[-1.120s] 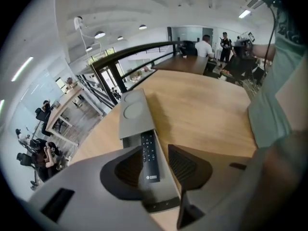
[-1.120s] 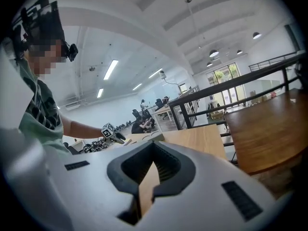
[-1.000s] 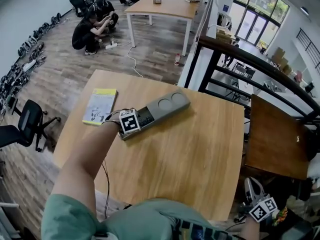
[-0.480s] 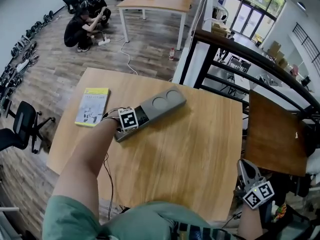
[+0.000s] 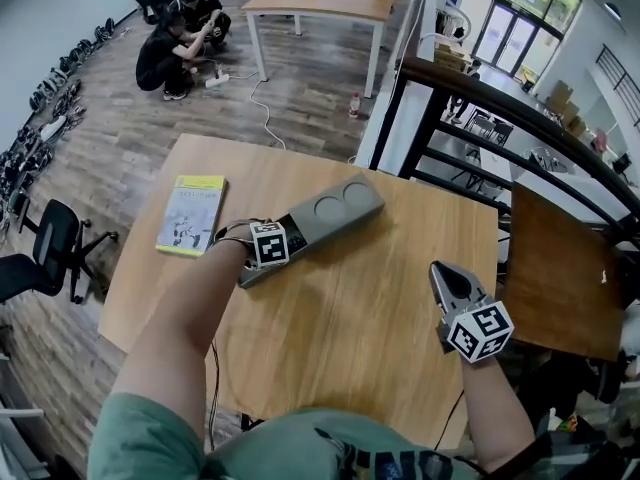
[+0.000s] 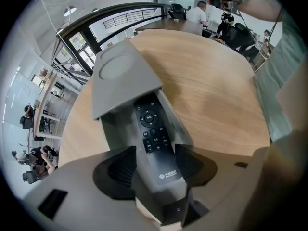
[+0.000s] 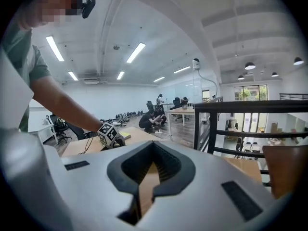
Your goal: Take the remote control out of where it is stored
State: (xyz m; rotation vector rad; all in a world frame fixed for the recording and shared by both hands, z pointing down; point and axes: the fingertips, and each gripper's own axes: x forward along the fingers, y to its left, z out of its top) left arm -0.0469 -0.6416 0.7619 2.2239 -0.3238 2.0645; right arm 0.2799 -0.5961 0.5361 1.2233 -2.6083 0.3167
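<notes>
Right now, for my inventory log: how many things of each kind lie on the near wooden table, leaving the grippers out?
remote control: 1
grey storage case: 1
yellow booklet: 1
Total: 3

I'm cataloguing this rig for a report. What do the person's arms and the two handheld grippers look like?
The left gripper and right gripper have light grey plastic bodies with black ribbed pads. Each carries a cube printed with black-and-white square markers. A thin dark cable trails from the left one. The person wears a green short-sleeved shirt; the forearms are bare.
</notes>
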